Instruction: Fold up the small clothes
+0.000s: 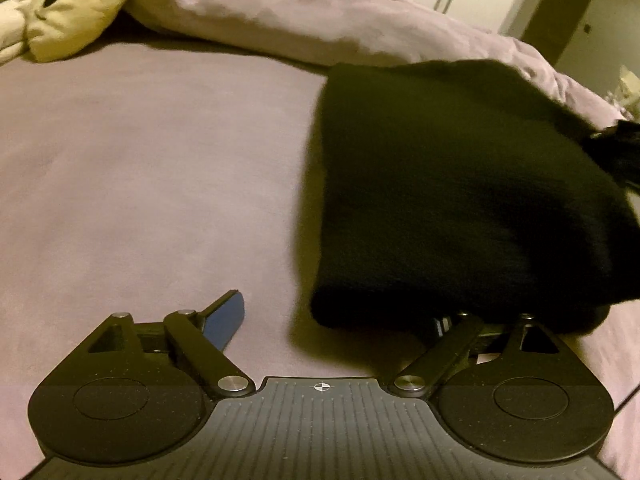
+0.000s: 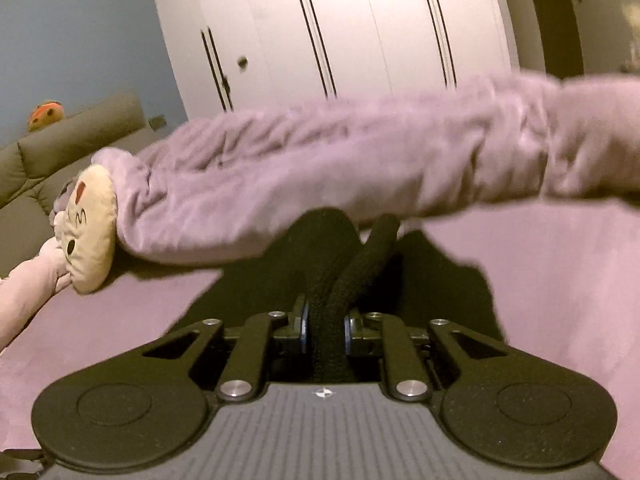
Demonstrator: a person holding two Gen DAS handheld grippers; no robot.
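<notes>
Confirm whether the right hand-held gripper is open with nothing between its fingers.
No: the right hand-held gripper is shut on a bunched fold of the black garment, which is pinched between its fingers.

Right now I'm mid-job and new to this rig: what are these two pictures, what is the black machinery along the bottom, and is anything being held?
Each picture comes from a camera mounted on a hand-held two-finger gripper, looking forward along its fingers. The black arms and discs at the bottom are the gripper itself.

The left wrist view shows the left gripper with jaws wide apart, gripping nothing. One blue-padded finger shows; the other is hidden under the black garment, which hangs over that side above the purple bed sheet.

The right wrist view shows the right gripper shut on a bunched strip of the same black knit cloth, lifting it.

Also on the bed: a rumpled purple duvet and a cream plush toy. White wardrobe doors stand behind.
</notes>
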